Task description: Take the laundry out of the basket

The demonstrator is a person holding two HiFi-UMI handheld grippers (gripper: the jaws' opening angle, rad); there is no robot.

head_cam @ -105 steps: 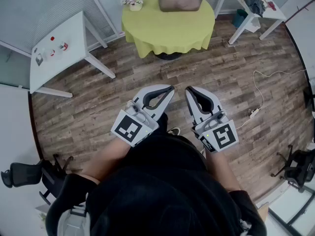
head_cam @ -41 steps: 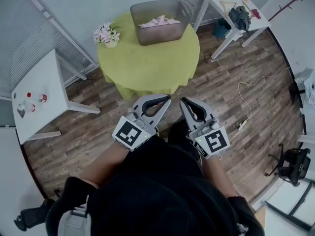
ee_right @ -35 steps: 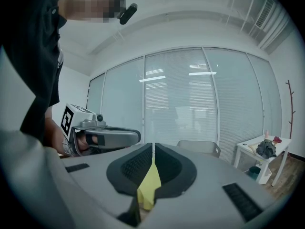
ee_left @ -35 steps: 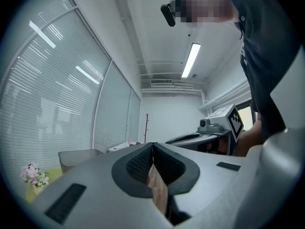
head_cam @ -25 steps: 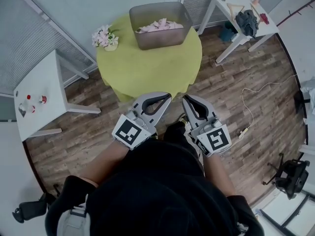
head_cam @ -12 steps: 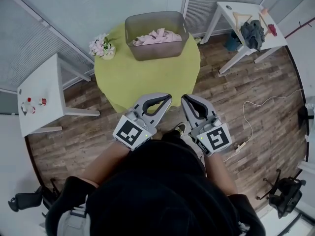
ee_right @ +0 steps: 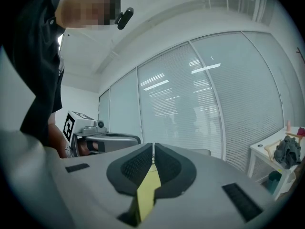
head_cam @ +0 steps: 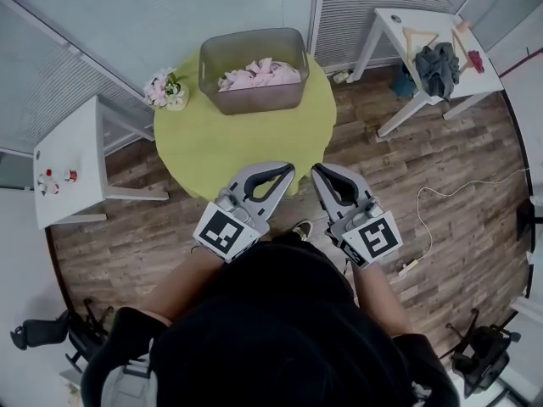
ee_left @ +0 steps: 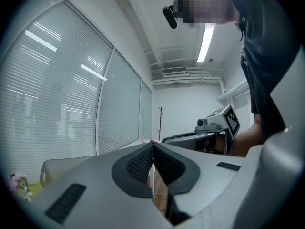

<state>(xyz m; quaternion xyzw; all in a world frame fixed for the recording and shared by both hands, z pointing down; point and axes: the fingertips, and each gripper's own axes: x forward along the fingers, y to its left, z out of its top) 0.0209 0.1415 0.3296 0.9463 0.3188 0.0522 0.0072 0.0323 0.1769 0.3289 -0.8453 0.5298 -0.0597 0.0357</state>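
The pink laundry (head_cam: 257,75) in the basket (head_cam: 252,100) at twelve o'clock looks soft and light — pinch a raised fold. The left hand-held gripper (head_cam: 287,170) and right hand-held gripper (head_cam: 317,173) are clenched, empty.

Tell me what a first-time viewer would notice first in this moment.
The round table with the yellow-green cloth, at the top centre of the head view, draws the eye, with a grey basket at its far edge holding pink laundry. Below it, near the table's close edge, the left gripper and right gripper point toward it side by side, both shut and empty.
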